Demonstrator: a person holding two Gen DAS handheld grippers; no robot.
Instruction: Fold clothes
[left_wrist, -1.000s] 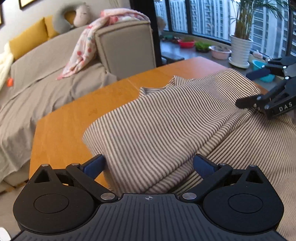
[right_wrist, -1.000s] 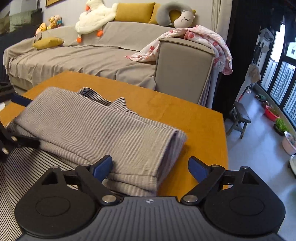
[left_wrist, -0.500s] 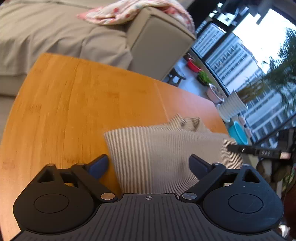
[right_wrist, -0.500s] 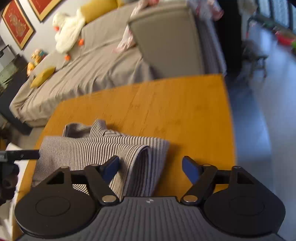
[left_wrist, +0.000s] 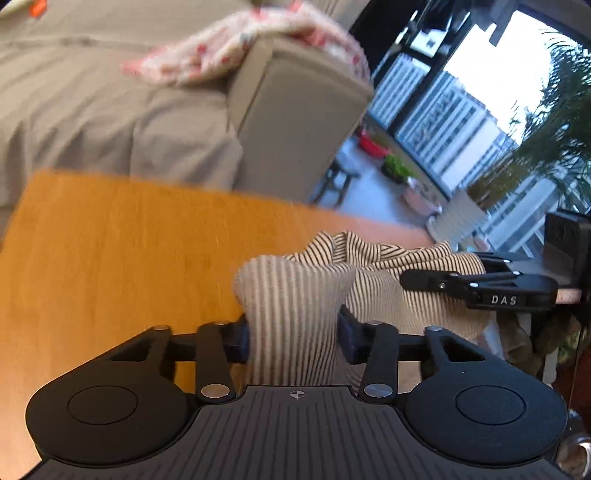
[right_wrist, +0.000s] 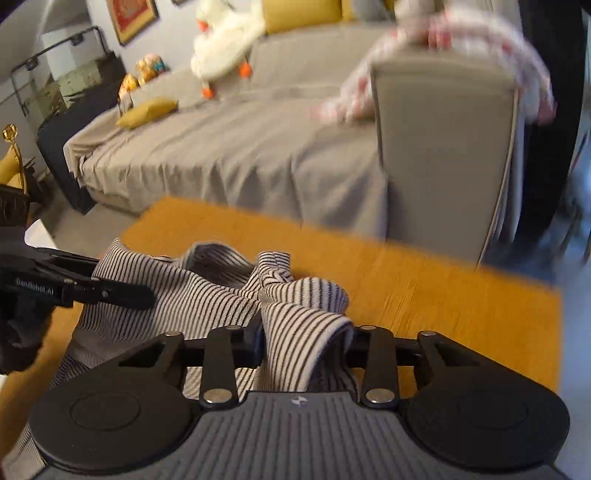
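Observation:
A folded striped garment (left_wrist: 388, 258) lies on the orange wooden table (left_wrist: 110, 258). My left gripper (left_wrist: 293, 332) is shut on a bunched corner of it, the fabric pinched between both blue pads. My right gripper (right_wrist: 304, 343) has a folded edge of the same striped garment (right_wrist: 166, 295) between its pads. Its jaws are closing and press on the cloth. Each gripper shows in the other's view: the right gripper (left_wrist: 443, 282) at the garment's right, the left gripper (right_wrist: 110, 291) at its left. The cloth under both gripper bodies is hidden.
Beyond the table's far edge (right_wrist: 443, 295) stands a grey covered sofa (left_wrist: 92, 110) with a floral blanket (left_wrist: 240, 48) over its armrest. A small stool (left_wrist: 340, 173) and potted plants (left_wrist: 458, 218) sit by the window. Cushions and a plush duck (right_wrist: 225, 33) lie on the sofa.
Both grippers went from wide open around the garment's ends to closed on the cloth. Both views swung and moved forward, and the garment now looks bunched and shorter.

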